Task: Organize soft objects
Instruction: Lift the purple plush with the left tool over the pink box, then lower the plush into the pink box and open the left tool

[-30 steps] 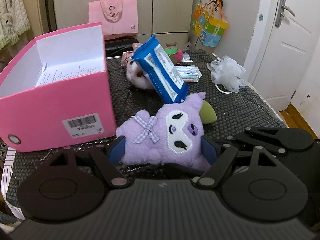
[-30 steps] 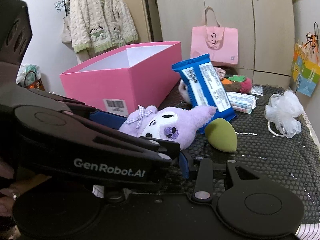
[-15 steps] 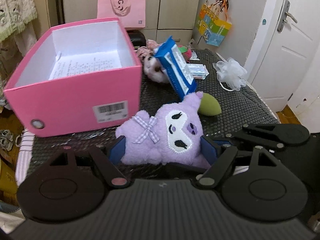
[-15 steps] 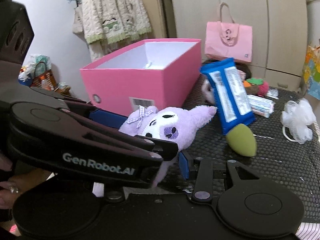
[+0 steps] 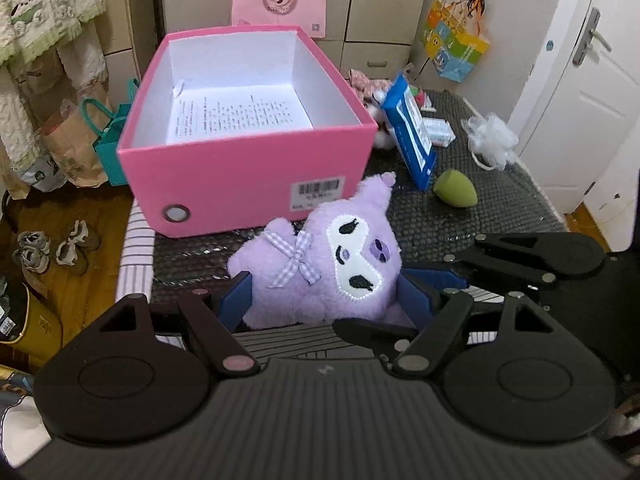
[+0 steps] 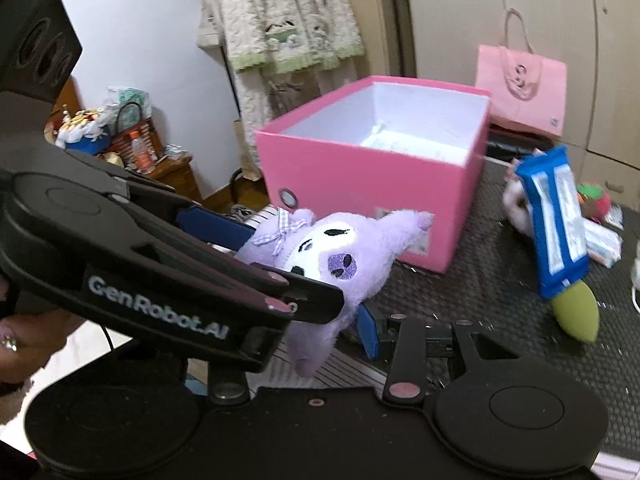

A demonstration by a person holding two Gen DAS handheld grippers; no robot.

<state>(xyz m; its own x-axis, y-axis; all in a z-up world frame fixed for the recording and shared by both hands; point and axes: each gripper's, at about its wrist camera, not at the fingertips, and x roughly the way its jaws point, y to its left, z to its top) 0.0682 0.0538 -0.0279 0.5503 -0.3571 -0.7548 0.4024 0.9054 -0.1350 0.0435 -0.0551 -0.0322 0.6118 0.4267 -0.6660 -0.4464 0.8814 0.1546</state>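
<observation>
The left gripper [image 5: 326, 300] is closed on the purple plush toy [image 5: 332, 264], one blue pad against each flank, so the jaws stand fairly wide around the soft body. The right gripper [image 6: 320, 320] works close beside it; only one of its blue pads [image 6: 366, 330] is visible, against the toy's underside, and whether it grips or merely supports cannot be told. Compared with a second ago, both hands have carried the toy up off the black mesh table [image 5: 460, 216] and toward the pink box [image 5: 248, 172]; the toy now hangs clear of the surface, just short of the box's near wall, with the open interior in full view. Judged from this, the transfer into the box is under way. Beyond lie the green sponge [image 5: 456, 192], blue packet [image 5: 412, 136] and white mesh puff [image 5: 492, 140], unmoved.
</observation>
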